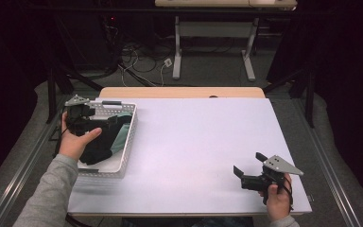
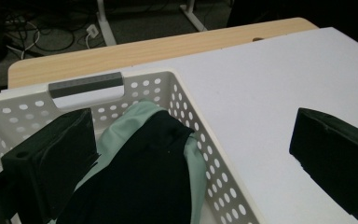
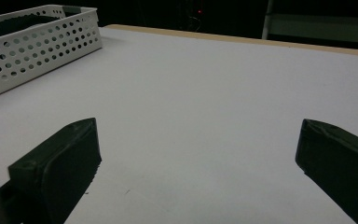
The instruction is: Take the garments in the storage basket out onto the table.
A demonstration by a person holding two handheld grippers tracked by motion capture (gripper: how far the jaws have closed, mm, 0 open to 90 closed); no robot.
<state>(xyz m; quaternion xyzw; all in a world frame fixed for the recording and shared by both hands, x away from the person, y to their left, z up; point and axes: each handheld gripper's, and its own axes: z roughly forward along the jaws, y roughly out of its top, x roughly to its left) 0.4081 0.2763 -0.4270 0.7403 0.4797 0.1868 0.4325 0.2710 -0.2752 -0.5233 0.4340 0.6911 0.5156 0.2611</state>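
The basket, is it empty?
No, the basket holds a dark cloth lying over a pale green one.

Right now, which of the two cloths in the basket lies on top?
The black cloth lies on top, draped over the mint-green cloth, which peeks out at its edges in the white basket.

Dark garment (image 2: 140, 186) heaped in basket (image 2: 223, 186)

Left gripper (image 1: 96, 115) hangs over the far end of the white basket (image 1: 127, 142), jaws apart, above a dark cloth (image 1: 99, 146) and a green one (image 1: 122, 141). Right gripper (image 1: 248, 166) sits low at the table's (image 1: 194, 142) near right corner, jaws spread, nothing between them.
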